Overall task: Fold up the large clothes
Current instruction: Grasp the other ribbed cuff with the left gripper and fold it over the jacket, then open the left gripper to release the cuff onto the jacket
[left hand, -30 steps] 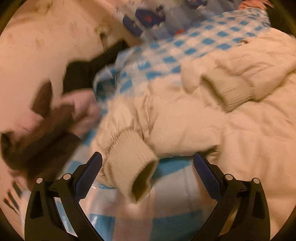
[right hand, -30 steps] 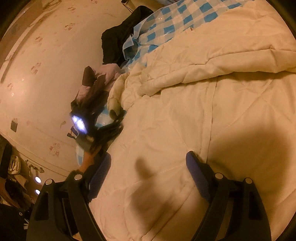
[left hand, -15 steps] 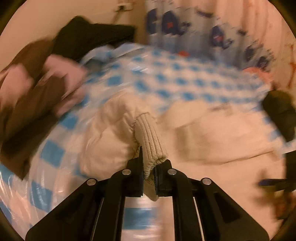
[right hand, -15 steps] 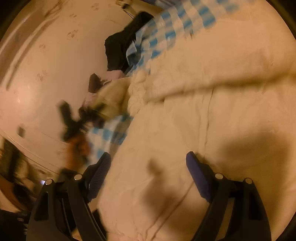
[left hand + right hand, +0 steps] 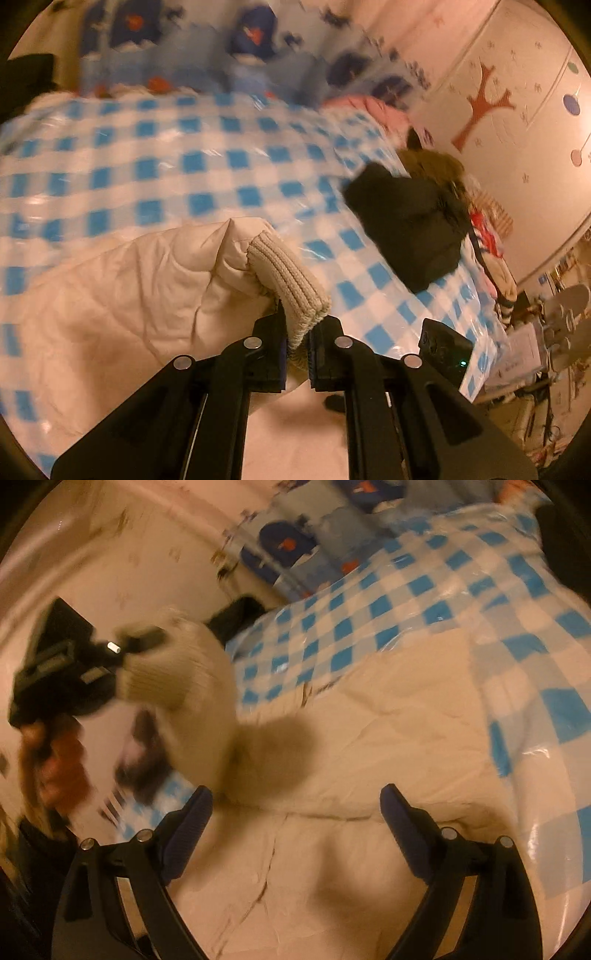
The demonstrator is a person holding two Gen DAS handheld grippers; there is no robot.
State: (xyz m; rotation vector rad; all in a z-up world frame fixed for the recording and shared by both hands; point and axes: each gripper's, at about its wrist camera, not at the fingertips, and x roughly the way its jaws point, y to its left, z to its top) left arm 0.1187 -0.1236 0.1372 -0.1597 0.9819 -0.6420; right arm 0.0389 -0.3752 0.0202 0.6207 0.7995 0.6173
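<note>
Blue-and-white checked plastic sheet (image 5: 192,162) covers the bed from the middle to the upper part of both views, with a dark garment (image 5: 410,229) lying on it at centre right of the left view; your cream padded coat (image 5: 369,738) is spread across the lower half of the right view, body flat on the sheet; your left tongs (image 5: 297,341) are clamped tight on the ribbed cuff (image 5: 291,284) of one sleeve, which rises from the lower centre of the left view and shows, blurred, at the left of the right view; your right tongs (image 5: 295,812) stand wide apart above the coat body at bottom centre, holding nothing; judging from this, the fold is at an early stage, one sleeve lifted and not yet laid across the body; the other sleeve and the body folds look undone.
</note>
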